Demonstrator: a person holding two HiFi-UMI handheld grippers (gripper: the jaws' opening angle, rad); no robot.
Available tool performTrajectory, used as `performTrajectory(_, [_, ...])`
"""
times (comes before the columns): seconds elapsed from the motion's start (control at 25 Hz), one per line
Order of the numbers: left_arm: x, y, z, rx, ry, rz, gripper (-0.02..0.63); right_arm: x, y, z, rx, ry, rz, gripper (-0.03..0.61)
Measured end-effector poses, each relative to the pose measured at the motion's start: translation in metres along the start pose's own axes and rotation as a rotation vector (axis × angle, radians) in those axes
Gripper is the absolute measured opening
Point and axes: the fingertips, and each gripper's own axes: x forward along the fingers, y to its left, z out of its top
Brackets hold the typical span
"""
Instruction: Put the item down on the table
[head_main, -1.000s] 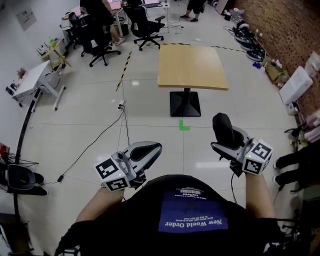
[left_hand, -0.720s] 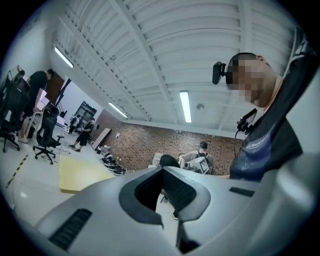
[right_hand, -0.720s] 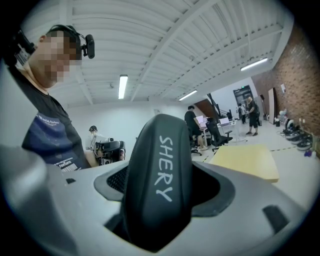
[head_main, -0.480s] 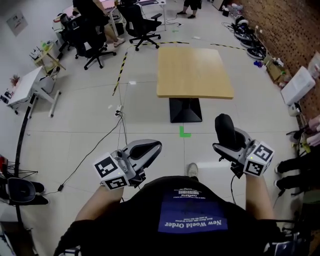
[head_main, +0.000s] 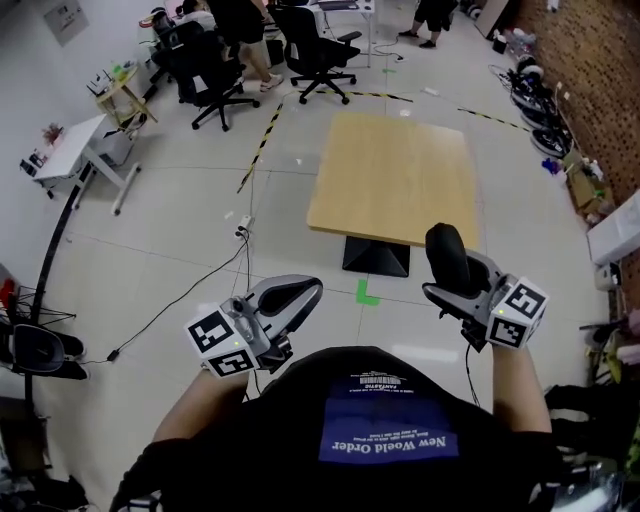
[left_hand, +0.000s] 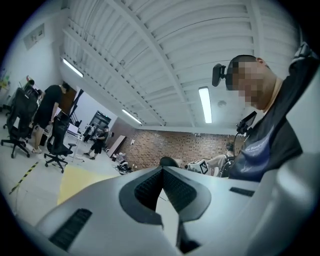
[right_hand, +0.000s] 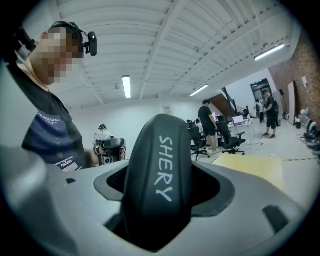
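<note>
Head view: square wooden table (head_main: 390, 180) on pale tiled floor (head_main: 170, 250), office chairs (head_main: 315, 50) beyond. Left gripper (head_main: 306, 292) and right gripper (head_main: 455, 283) are in the air, short of the table. Left gripper view: jaws pressed together. Right gripper view: jaws clamped on upright black case (right_hand: 157, 150) marked SHERY, off the table.

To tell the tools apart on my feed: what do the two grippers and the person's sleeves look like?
Both the left gripper and right gripper have light grey shells with dark ribbed pads, and each carries a cube of black-and-white square markers. A dark cable hangs under the right one. The person wears a black short-sleeved T-shirt.
</note>
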Motion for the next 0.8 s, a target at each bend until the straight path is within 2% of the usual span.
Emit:
performTrajectory(0.2, [0.054,0.019,-0.001,0.004,0.002,0.017,-0.008,-0.003,-0.059,0.008,0.002,0.003,0.030,0.335])
performTrajectory(0.4, [0.085,0.055,0.001,-0.010,0.012,0.013,-0.008,0.010,-0.101,0.011,0.016,0.010,0.029,0.336])
performTrajectory(0.64, [0.116,0.122,0.012,-0.038,0.015,-0.063,-0.008,0.045,-0.147,0.021,0.032,0.031,-0.026,0.335])
performTrajectory(0.8, [0.139,0.181,0.022,-0.044,0.036,-0.143,-0.008,0.074,-0.188,0.034,0.035,0.030,-0.099,0.336])
